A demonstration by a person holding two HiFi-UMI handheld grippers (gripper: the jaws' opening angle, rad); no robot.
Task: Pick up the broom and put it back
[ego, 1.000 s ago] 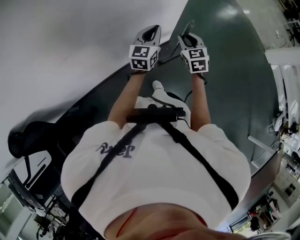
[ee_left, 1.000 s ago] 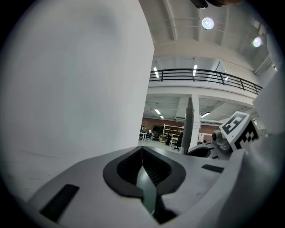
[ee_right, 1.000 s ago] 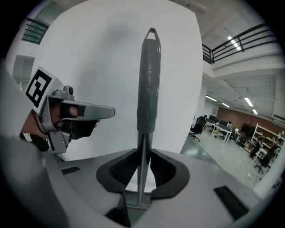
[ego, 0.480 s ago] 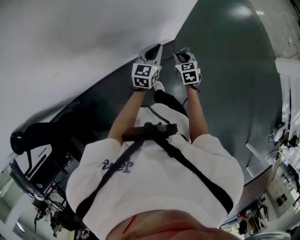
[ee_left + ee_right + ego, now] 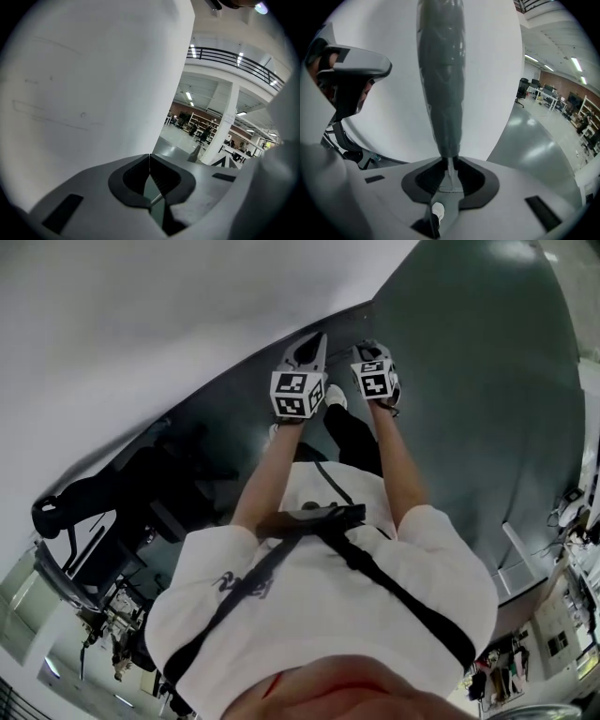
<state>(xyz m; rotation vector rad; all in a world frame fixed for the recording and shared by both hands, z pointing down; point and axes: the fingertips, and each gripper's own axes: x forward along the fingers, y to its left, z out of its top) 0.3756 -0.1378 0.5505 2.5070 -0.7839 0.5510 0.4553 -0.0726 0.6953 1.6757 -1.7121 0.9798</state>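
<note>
Right tongs (image 5: 450, 169) are clamped on the broom (image 5: 441, 93). The thin stem sits pinched between the pads, and the grey body widens as it runs straight out ahead of them, against the white wall (image 5: 93, 70). Left tongs (image 5: 149, 157) are closed tip to tip with nothing between them, just beside the right pair and not touching the broom. From the head view both pairs are held out low in front of the person, over the dark floor (image 5: 469, 381) where it meets the wall.

By the look of it the pick-up is done and the put-back is what's in hand. The far end of the broom can't be seen, and no rack or hook shows. The next move calls for steadying the broom upright at its spot beyond the tongs, probably against that wall. The right pair should let go only once the broom rests there, or it could slide and topple.
</note>
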